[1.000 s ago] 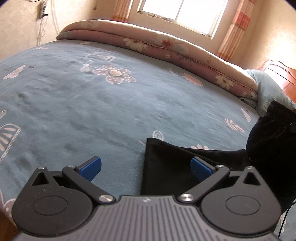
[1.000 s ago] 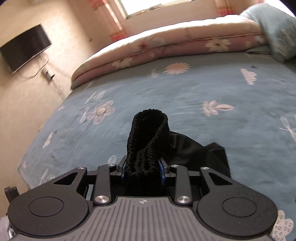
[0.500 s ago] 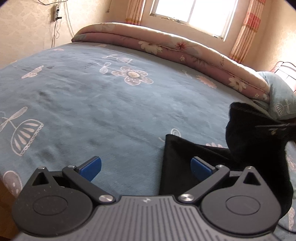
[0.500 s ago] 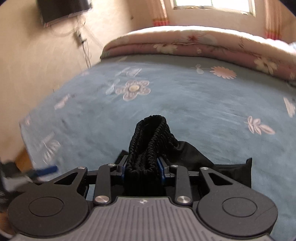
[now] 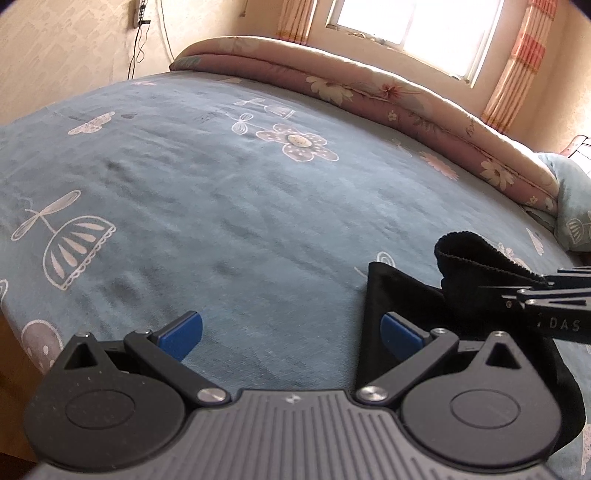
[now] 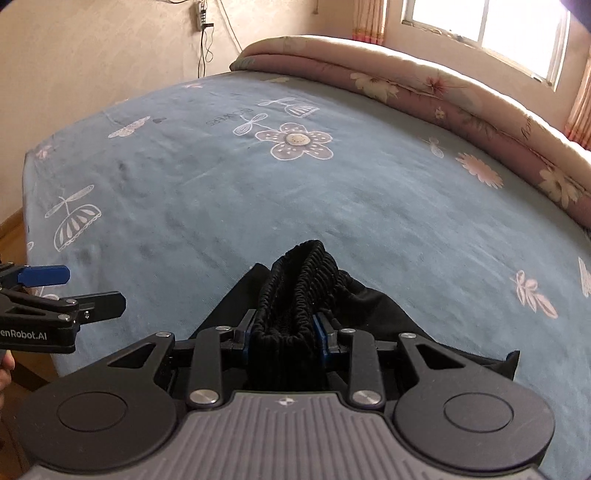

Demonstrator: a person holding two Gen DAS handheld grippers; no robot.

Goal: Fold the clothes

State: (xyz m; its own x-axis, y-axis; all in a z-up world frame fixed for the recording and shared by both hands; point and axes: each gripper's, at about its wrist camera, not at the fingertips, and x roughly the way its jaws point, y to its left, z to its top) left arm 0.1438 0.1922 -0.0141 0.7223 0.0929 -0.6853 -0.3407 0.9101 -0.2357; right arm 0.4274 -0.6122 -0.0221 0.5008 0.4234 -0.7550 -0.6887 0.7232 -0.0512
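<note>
- Left hand-held gripper point(image 5: 291, 332) tilts down over the bed point(image 5: 221, 206), its blue pads spread wide with nothing between them.
- Right hand-held gripper point(image 6: 284, 328) tilts down, clamped on the bunched elastic waistband of one black garment point(image 6: 369, 306), which trails onto the blue flowered sheet.
- One rolled pink quilt point(image 6: 424, 81) lies under one window point(image 6: 491, 26).

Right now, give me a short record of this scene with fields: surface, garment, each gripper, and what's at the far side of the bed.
surface: blue bedspread with pale flower prints
garment: black garment, partly lying on the bedspread, its gathered elastic waistband lifted
right gripper: shut on the waistband, fabric bunched between the blue pads
left gripper: open, nothing between its pads, the garment's edge by one pad
far side: folded pink floral quilt under a window
task state: fold not finished
</note>
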